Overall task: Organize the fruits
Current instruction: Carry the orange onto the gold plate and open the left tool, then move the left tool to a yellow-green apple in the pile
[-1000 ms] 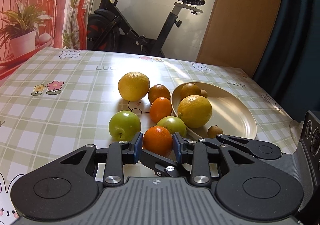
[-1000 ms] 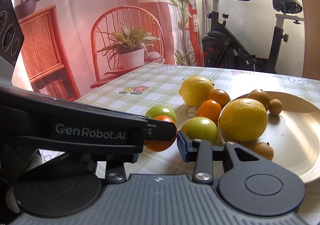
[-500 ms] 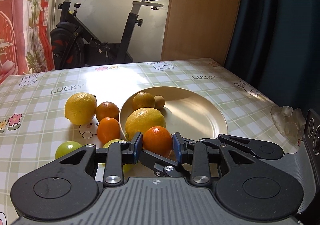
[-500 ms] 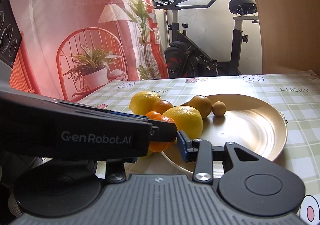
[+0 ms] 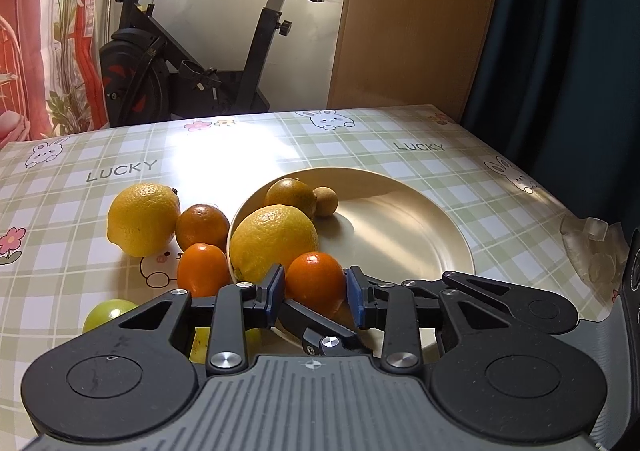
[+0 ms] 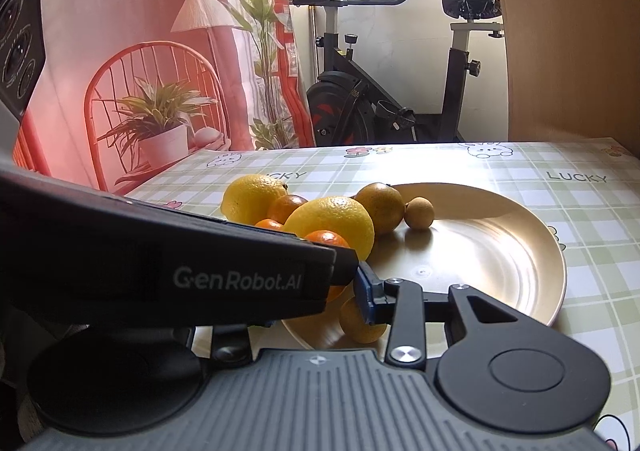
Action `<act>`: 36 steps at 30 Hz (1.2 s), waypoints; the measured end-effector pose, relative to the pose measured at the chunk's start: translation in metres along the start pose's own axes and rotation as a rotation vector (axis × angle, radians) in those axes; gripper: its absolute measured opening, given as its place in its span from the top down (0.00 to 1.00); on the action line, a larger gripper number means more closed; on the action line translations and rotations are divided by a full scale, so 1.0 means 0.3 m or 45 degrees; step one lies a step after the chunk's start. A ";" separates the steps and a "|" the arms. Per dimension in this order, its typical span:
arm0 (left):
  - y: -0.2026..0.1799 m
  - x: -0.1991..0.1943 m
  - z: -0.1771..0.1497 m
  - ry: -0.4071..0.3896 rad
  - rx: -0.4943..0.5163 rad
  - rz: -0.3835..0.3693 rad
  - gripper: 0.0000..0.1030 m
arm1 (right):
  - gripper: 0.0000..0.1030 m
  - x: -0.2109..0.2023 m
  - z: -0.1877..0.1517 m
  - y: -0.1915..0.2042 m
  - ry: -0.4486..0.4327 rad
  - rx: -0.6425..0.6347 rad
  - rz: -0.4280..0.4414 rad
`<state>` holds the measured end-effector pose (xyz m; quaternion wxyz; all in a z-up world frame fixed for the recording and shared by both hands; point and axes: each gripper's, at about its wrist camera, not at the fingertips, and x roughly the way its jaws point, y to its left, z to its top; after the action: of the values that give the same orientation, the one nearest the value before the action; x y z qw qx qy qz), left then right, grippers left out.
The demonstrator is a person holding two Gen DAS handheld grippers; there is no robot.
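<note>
Glossy brushed-metal plate (image 5: 420,227); shiny plastic-coated checked tabletop (image 5: 240,155); dimpled-skinned lemon (image 5: 276,239); matt black plastic tongs (image 5: 316,291).

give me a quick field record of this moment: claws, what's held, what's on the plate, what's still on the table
left claw: shut on small orange, over the plate's near rim
right claw: empty; left finger hidden behind the left device
plate: gold, holds large lemon, brownish orange, two small brown fruits
table: second lemon, dark orange, oval orange, green apple
background: exercise bike
</note>
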<state>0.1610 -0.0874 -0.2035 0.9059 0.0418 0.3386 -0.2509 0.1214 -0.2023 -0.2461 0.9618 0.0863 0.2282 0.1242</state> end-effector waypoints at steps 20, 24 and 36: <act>0.088 -0.097 -0.012 -0.089 -0.175 -0.022 0.66 | 0.60 -0.032 -0.005 0.004 -0.089 -0.020 0.006; 0.166 -0.159 -0.030 -0.129 -0.283 0.018 0.66 | 0.60 -0.050 -0.009 0.007 -0.132 -0.023 0.023; 0.324 -0.246 -0.090 -0.139 -0.424 0.127 0.66 | 0.60 -0.044 -0.024 0.110 -0.127 -0.209 0.107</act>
<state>0.1444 0.0352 -0.1864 0.9286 -0.1057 0.3234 -0.1480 0.1000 -0.1738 -0.2395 0.9697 0.0226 0.1654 0.1784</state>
